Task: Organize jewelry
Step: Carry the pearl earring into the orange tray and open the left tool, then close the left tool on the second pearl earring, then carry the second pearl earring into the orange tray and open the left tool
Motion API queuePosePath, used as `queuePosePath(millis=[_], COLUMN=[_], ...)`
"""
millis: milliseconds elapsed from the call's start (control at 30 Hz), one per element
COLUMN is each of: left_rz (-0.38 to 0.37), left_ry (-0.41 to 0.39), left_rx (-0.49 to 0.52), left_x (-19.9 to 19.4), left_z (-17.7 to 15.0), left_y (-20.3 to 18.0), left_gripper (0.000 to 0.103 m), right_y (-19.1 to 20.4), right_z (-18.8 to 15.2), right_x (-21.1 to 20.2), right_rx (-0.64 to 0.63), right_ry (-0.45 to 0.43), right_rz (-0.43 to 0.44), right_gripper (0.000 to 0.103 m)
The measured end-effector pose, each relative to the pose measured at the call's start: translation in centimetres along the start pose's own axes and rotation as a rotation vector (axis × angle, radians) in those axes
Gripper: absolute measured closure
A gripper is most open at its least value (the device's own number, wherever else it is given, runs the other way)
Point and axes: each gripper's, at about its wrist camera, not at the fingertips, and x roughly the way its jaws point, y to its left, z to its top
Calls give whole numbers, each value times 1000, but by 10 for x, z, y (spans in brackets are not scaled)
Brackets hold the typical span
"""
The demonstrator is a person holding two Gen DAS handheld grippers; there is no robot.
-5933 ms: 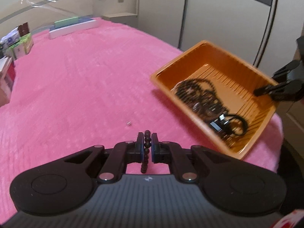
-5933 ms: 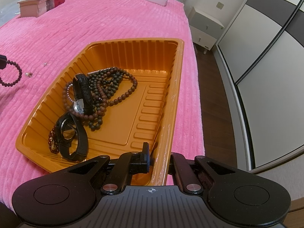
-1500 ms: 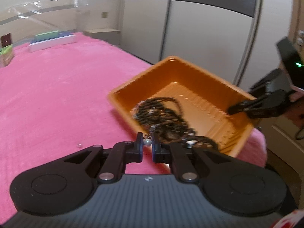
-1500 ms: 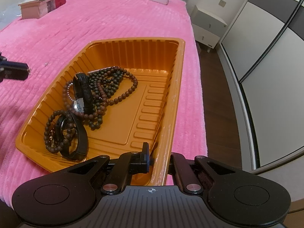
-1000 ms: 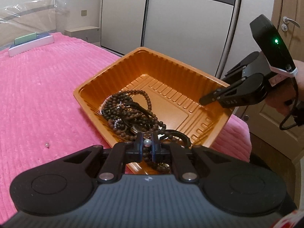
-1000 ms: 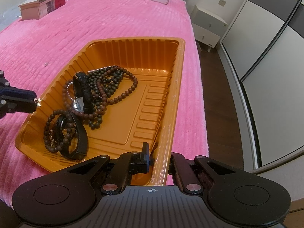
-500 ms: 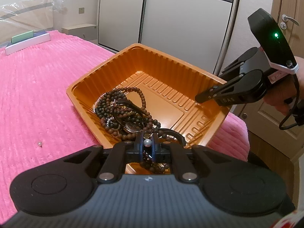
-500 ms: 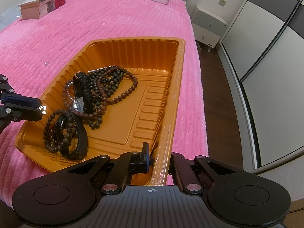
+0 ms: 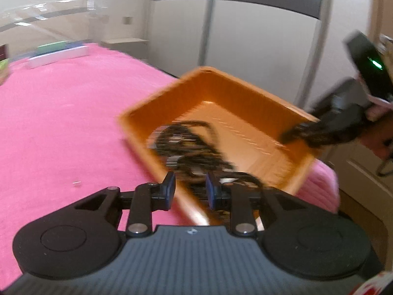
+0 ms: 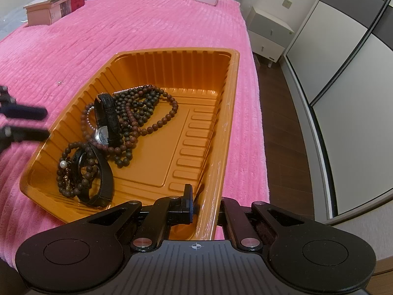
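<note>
We saw the orange plastic tray (image 10: 221,113) resting on the pink ribbed bedspread (image 10: 152,29), filling the middle of the right wrist view. Inside it, toward the lower left of the frame, lay a heap of jewelry: dark wooden bead strands (image 10: 145,108), a black-strapped wristwatch (image 10: 106,120) across them, and a small white pearl (image 10: 63,164) on the beaded bracelet (image 10: 71,172) in the tray's near left corner, beside a black band (image 10: 103,179).

The right gripper (image 10: 206,206) sat at the bottom centre of that view, its fingers pressed together on the tray's near right rim. In the left wrist view the same gripper showed at the right edge, blurred, held by a hand (image 9: 378,137).

The left gripper (image 9: 190,191) occupied the bottom of its own blurred view, its fingers parting with nothing between them; behind the gap we saw the tray's near edge and the smeared beads. From the right wrist view its two fingers (image 10: 27,111) hung at the left edge, just outside the tray wall.

A tiny pale bead (image 10: 59,82) lay alone on the bedspread, upper left of the tray. Boxes (image 10: 52,7) stood along the far edge of the bed.
</note>
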Motion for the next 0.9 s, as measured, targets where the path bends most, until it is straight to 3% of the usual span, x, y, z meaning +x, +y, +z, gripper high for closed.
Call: queuePosePath(millis=[167, 300, 500, 633, 900], left_rz=[176, 257, 303, 313, 313], left_ry=[27, 50, 42, 55, 70], left_rx=[-66, -59, -15, -11, -3], left_x=[7, 25, 54, 70, 69], left_z=[-9, -12, -7, -7, -11], left_y=[55, 82, 87, 89, 91], left_gripper=[80, 80, 80, 87, 95], right_y=[0, -1, -1, -2, -1], right_z=[1, 1, 1, 0, 0], right_x=[0, 2, 3, 5, 7], right_rx=[-1, 6, 15, 17, 23], right_ry=[1, 5, 6, 8, 11], right_rz=[-1, 0, 3, 6, 5], right_gripper=[99, 99, 99, 99, 99])
